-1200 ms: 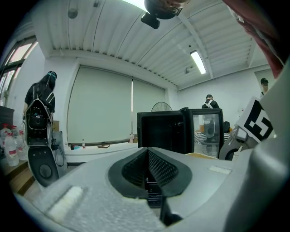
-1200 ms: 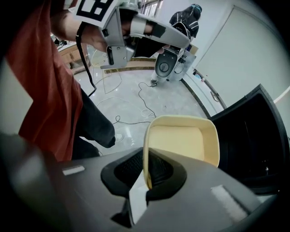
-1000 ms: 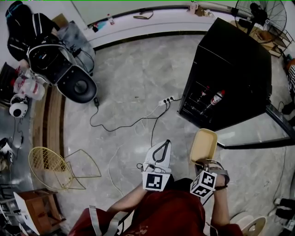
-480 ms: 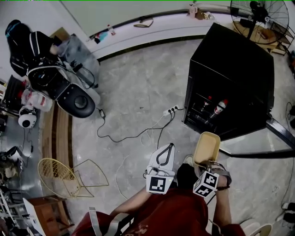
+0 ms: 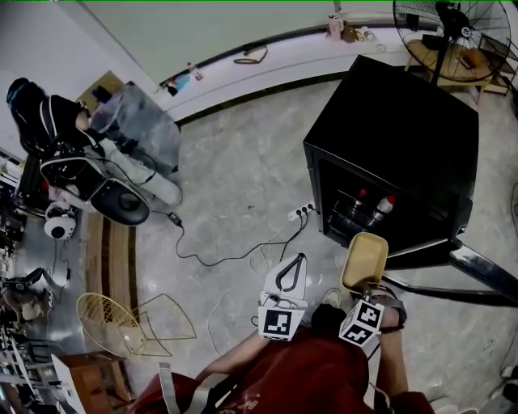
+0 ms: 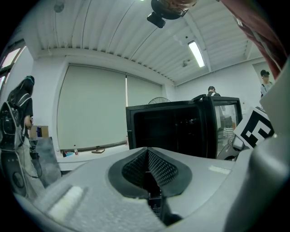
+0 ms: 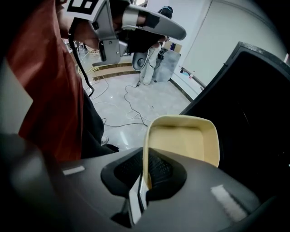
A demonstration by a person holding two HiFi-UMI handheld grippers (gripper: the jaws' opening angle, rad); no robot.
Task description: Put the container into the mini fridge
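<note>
A pale yellow rectangular container [image 5: 364, 260] hangs in front of the black mini fridge [image 5: 396, 154], whose door [image 5: 477, 271] stands open to the right. My right gripper [image 5: 366, 289] is shut on the container's near rim, and the right gripper view shows the container [image 7: 183, 142] standing on edge between the jaws. Inside the fridge, bottles [image 5: 382, 206] with red caps sit on a shelf. My left gripper [image 5: 287, 271] is held beside the right one, shut with nothing in it. In the left gripper view the fridge [image 6: 181, 127] stands straight ahead.
A power strip [image 5: 301, 213] and black cables [image 5: 218, 255] lie on the marble floor left of the fridge. A wire basket chair [image 5: 121, 323] stands at lower left. A fan [image 5: 449, 24] stands behind the fridge. A person in black [image 5: 40, 121] is at far left, beside a covered machine.
The view has shifted toward the fridge, which now sits closer and more central. Both grippers and the container keep the same hold and relative position.
</note>
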